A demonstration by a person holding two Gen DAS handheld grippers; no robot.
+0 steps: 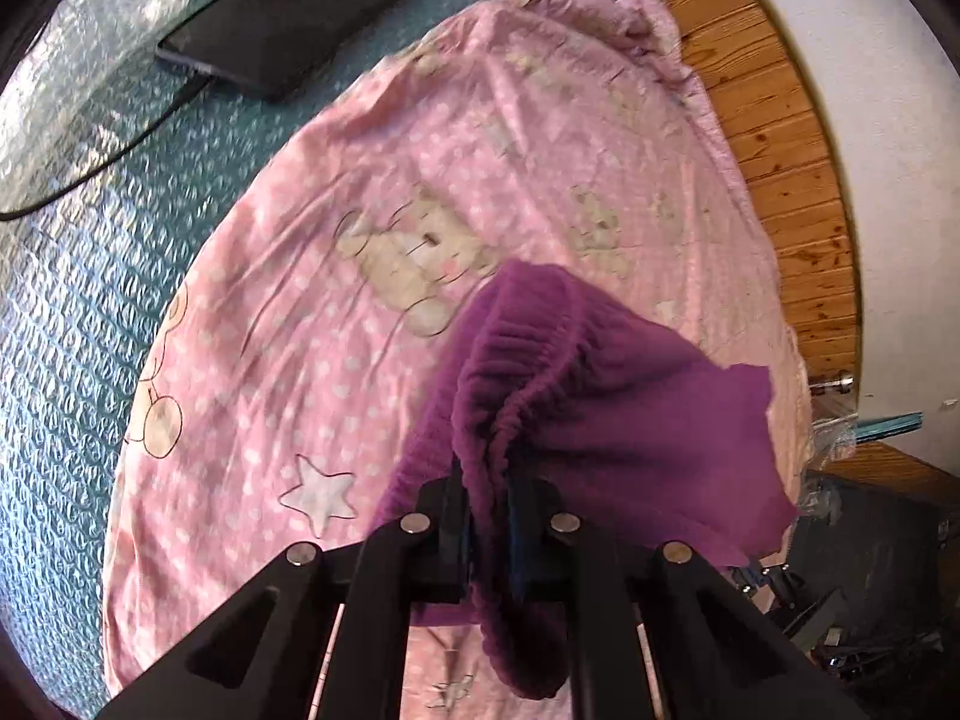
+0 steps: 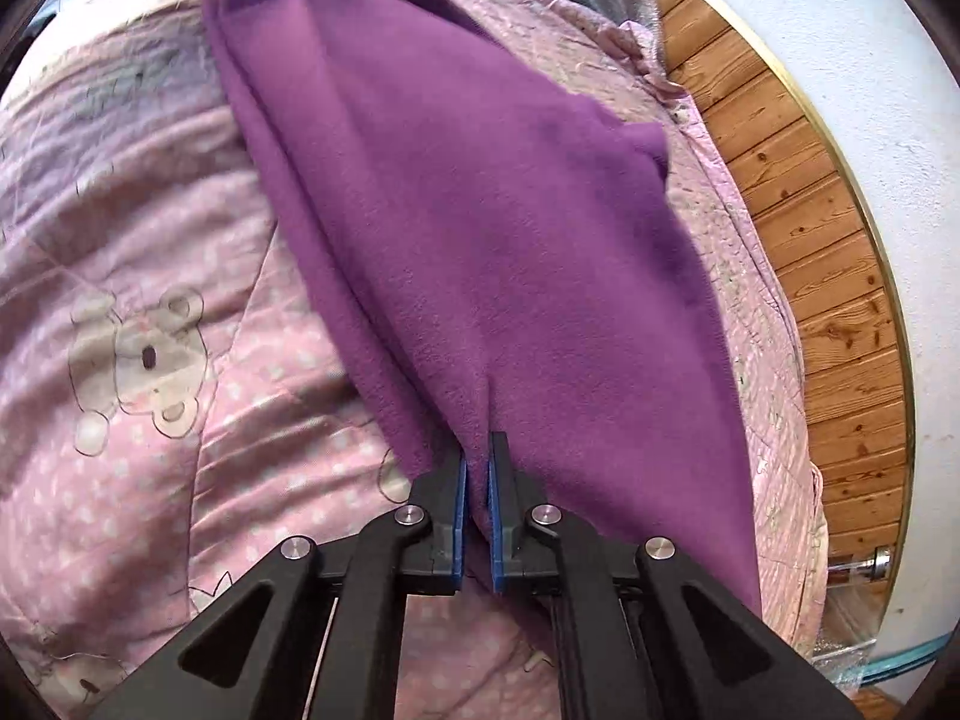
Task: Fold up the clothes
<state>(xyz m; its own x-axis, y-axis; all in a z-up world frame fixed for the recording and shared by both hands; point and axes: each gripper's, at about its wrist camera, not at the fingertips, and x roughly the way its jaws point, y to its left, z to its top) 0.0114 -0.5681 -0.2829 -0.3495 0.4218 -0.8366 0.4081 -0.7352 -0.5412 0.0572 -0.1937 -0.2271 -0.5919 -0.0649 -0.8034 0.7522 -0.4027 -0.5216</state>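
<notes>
Both grippers, L (image 1: 487, 480) & R (image 2: 478, 468), jaws clamped on purple garment (image 2: 480, 228)

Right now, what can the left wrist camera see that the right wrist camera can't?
Only the left wrist view shows a black phone with a cable, lying on teal bubble wrap, and the purple garment's gathered elastic waistband.

Only the right wrist view shows the garment stretched out long and smooth.

Both show the purple garment over the pink teddy-bear blanket, the wooden floor, and jaws closed on purple cloth: left gripper, right gripper.
</notes>
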